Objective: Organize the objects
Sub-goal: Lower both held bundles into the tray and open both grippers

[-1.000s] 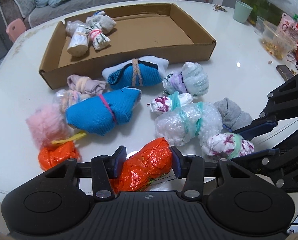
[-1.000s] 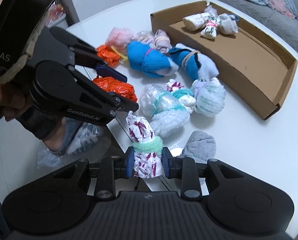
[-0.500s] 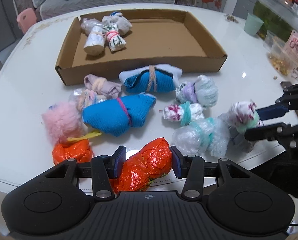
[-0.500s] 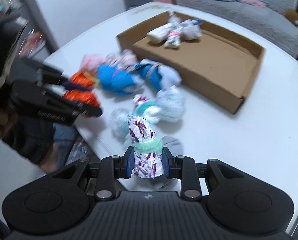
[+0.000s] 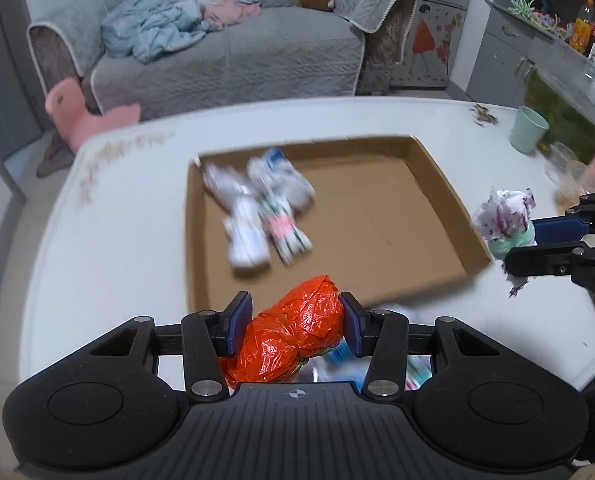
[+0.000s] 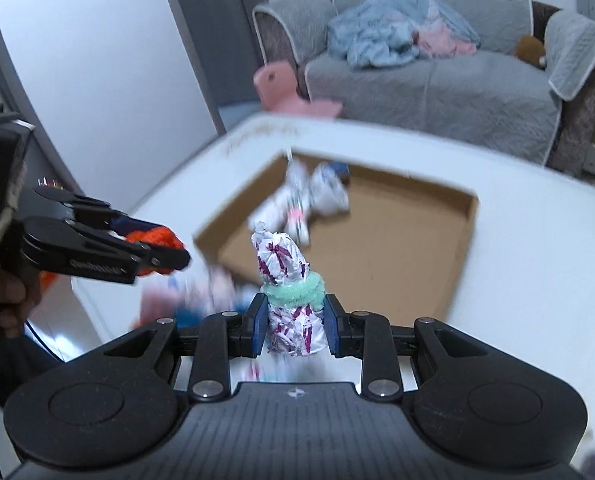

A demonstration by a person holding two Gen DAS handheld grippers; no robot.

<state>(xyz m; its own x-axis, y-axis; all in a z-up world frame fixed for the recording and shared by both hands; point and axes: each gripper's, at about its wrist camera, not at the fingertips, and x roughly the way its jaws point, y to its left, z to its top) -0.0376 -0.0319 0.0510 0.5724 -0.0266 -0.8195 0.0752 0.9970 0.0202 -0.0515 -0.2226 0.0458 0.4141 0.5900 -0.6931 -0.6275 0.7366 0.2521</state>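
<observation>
My left gripper (image 5: 297, 320) is shut on an orange plastic bundle (image 5: 293, 336), held above the near edge of the open cardboard box (image 5: 429, 184). Several white wrapped bundles (image 5: 257, 208) lie blurred in the box's far left corner. In the right wrist view my right gripper (image 6: 293, 324) is shut on a white-and-purple patterned bundle (image 6: 285, 264) tied with a mint green band, lifted over the table in front of the cardboard box (image 6: 461, 248). The same patterned bundle (image 5: 505, 216) hangs at the box's right corner in the left wrist view. The left gripper (image 6: 165, 256) shows at left with the orange bundle (image 6: 157, 240).
The white table (image 5: 117, 200) carries a mint cup (image 5: 527, 130) and jars at the far right. Blurred bundles lie on the table below the grippers (image 6: 193, 300). A grey sofa (image 5: 225, 52) with clothes and a pink stool (image 5: 81, 116) stand beyond the table.
Both grippers have risen off the table with their bundles and moved toward the box. The loose bundles on the table have dropped out of sight under the grippers.
</observation>
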